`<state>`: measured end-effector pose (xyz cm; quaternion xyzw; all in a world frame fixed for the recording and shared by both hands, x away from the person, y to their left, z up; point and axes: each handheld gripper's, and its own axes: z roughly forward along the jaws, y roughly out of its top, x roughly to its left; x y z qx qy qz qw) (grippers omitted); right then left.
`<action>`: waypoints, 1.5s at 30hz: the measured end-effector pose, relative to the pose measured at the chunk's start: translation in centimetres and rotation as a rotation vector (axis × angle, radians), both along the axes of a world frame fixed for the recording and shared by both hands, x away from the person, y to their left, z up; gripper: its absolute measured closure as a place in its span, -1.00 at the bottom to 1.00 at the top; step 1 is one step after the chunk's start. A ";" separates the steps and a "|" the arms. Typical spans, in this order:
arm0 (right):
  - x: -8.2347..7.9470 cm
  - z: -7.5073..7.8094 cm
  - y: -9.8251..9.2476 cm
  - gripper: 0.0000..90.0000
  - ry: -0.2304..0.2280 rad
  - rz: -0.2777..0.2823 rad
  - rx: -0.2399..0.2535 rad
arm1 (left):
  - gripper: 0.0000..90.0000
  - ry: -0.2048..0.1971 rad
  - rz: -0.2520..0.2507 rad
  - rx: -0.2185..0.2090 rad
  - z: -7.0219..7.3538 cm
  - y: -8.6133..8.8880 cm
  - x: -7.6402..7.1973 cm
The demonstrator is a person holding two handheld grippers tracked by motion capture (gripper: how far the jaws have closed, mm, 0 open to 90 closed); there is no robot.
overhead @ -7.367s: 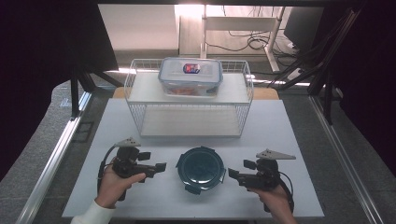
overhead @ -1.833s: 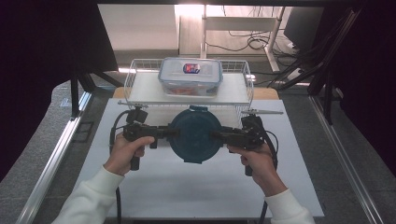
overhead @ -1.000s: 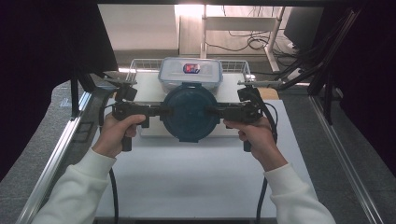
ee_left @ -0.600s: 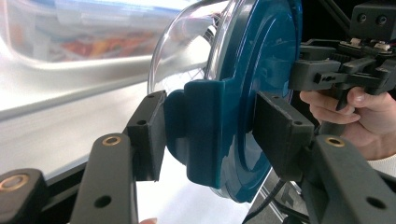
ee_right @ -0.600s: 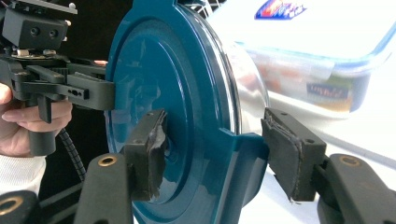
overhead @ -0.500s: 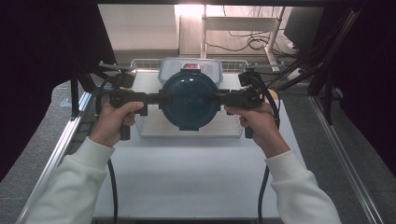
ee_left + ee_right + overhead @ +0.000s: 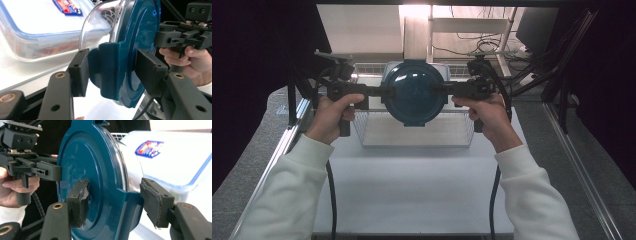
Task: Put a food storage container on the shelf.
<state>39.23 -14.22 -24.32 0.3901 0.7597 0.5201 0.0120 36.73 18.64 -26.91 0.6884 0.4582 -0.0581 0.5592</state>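
Note:
A round glass container with a teal lid (image 7: 414,92) hangs in the air between both grippers, lid facing up. My left gripper (image 7: 387,92) clasps the teal side tab (image 7: 110,72) on its left; the black pads (image 7: 78,72) press on both faces. My right gripper (image 7: 439,90) grips the opposite tab (image 7: 125,202) the same way. Directly beneath sits a clear rectangular box with a blue-rimmed lid and a label (image 7: 37,25) (image 7: 175,157); the round container mostly hides it in the high view. From the left gripper view, the right gripper (image 7: 182,41) shows across the lid.
The rectangular box rests on a white wire basket (image 7: 462,131) at the far side of the white table (image 7: 412,185). Metal rails run along both table sides. Cables and dark stands crowd the back right. Both gripper cables hang toward the front edge.
Both grippers have lifted the round container off the table and carried it away from the person, from near the front to above the rectangular box on the basket.

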 end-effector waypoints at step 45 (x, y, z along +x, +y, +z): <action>12.1 1.4 1.2 -0.10 0.159 -0.129 0.087 | -0.04 0.141 0.122 -0.148 0.4 1.0 11.8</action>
